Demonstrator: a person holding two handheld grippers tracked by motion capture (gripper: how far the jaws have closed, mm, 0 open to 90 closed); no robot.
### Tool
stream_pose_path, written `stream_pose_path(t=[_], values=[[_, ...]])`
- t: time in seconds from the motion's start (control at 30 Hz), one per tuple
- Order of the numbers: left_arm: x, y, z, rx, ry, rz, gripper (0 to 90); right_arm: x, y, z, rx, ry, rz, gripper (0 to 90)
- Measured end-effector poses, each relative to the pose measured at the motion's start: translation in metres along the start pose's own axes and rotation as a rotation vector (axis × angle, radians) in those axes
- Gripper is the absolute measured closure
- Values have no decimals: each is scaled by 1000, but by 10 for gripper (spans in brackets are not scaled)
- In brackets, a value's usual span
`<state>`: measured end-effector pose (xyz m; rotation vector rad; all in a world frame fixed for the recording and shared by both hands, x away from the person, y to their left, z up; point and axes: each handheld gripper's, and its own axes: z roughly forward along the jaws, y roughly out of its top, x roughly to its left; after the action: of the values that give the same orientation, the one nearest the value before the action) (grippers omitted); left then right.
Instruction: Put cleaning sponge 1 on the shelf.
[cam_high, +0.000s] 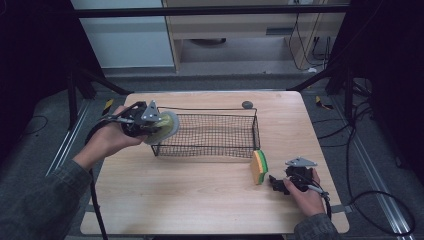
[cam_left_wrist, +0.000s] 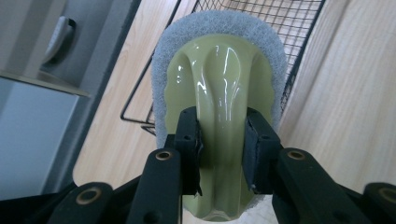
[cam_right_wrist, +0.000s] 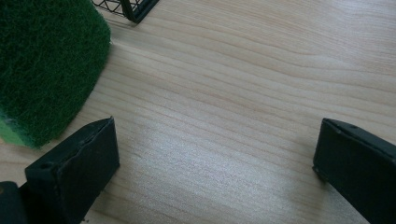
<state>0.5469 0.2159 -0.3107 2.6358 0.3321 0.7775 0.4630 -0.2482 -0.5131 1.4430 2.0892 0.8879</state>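
**Concealed and cropped items**

Scrubber (cam_left_wrist: 219, 70): its lower end is hidden behind the left gripper (cam_left_wrist: 223, 149) in the left gripper view. Green sponge (cam_right_wrist: 42, 60): cut off by the top and left edges of the right gripper view. Small dark object (cam_high: 247, 104) beyond the wire basket (cam_high: 256, 131): too small to identify.

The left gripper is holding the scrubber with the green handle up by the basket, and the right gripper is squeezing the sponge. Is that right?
Not quite. The left gripper does hold the scrubber by the basket, but in the right gripper view the right gripper is open beside the sponge, not squeezing it.
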Motion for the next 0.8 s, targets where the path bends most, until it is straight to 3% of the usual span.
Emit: stream_pose_path(t=[0.17,0.47,0.67,0.8], values=[[5,8,3,10,30,24,699,0,0,0,-5,-3,-7,7],[18,18,11,15,39,63,699,0,-1,-1,-2,-2,-4,5],[15,29,21,44,43,109,698,0,-1,-1,-2,-2,-4,5],[12,35,25,38,31,134,699,0,-1,-1,-2,-2,-4,5]])
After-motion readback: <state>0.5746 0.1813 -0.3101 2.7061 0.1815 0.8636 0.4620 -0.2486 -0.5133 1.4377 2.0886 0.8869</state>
